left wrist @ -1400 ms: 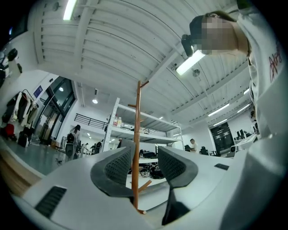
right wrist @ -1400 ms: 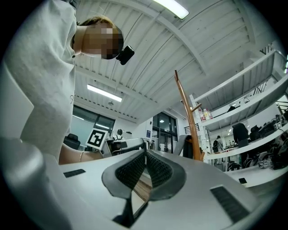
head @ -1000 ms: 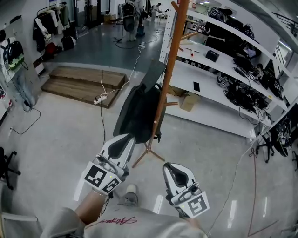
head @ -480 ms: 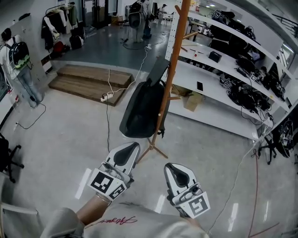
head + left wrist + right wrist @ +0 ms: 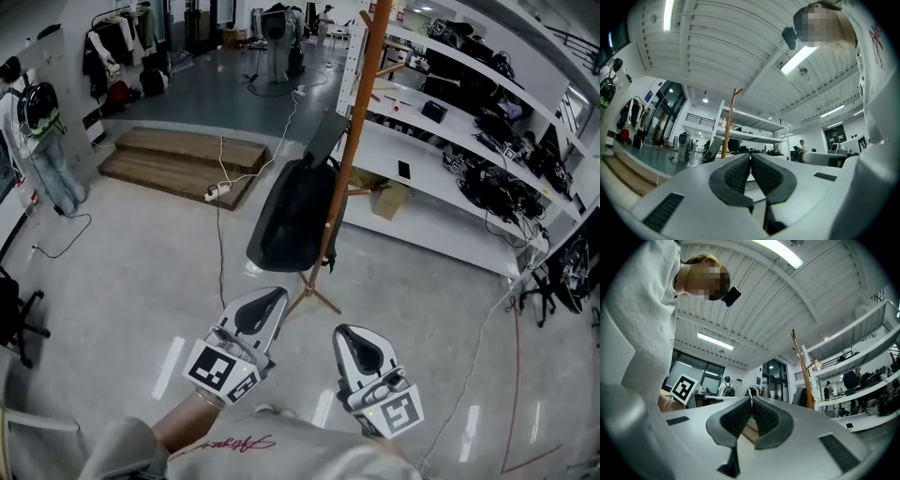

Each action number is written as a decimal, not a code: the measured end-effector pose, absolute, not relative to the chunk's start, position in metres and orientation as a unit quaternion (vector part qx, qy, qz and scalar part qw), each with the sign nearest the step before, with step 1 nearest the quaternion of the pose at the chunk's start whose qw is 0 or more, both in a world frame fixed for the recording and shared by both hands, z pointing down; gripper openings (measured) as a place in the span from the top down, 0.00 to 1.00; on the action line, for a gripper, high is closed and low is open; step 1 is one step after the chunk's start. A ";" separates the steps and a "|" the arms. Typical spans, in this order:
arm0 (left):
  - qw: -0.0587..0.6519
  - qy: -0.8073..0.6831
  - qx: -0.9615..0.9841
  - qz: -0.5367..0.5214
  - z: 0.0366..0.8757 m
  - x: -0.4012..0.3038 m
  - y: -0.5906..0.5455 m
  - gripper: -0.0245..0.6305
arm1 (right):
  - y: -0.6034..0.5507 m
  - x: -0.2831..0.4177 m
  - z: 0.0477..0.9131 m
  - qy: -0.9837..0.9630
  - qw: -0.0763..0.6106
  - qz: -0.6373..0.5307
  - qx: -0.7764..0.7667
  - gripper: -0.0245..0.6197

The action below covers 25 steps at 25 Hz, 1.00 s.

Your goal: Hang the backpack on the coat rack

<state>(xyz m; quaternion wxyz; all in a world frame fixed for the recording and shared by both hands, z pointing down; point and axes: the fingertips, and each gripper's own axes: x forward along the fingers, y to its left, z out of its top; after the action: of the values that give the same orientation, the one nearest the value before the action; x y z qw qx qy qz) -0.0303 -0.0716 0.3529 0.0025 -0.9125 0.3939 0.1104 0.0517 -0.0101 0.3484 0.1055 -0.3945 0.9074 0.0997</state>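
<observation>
At the coat rack [image 5: 350, 150], left side of the pole in the head view: black backpack [image 5: 292, 217] hangs there, body against the pole, bottom above the rack's splayed feet. Its top flap sticks up and tilts out from the pole

Left gripper [image 5: 272, 298]: jaws fully together, pads meet at the tip, nothing between them. Holds nothing

Right gripper [image 5: 349, 336]: same, jaws closed pad to pad, empty

Both grippers sit low in the head view, close to the person's body, side by side and apart from each other. Both point toward the rack and touch neither rack nor backpack. In each gripper view the jaws tilt slightly upward, with the rack's wooden pole standing in the distance past the tips

Around the rack:
- white shelving [image 5: 441, 178] just behind it, loaded with dark gear
- cardboard box [image 5: 390, 200] on the floor at the shelf's foot
- wooden platform [image 5: 173, 159] well off to the left
- power strip [image 5: 217, 191] with a white cable at the platform's edge

Grey glossy floor [image 5: 122, 281] under all of it
</observation>
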 end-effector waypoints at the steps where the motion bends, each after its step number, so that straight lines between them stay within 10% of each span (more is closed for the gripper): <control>1: 0.000 0.393 -0.913 0.110 0.354 -0.030 -0.071 0.93 | -0.010 0.053 0.352 0.906 0.097 0.106 -0.399 0.93; 25: -0.039 0.369 -0.923 0.104 0.366 -0.029 -0.061 0.93 | -0.002 0.040 0.358 0.908 0.075 0.116 -0.396 0.93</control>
<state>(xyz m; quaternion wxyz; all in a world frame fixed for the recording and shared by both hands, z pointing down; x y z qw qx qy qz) -0.0291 -0.0609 0.3663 -0.0388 -0.9228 0.3690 0.1037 0.0396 -0.0021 0.3579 0.0755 -0.3964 0.9075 0.1164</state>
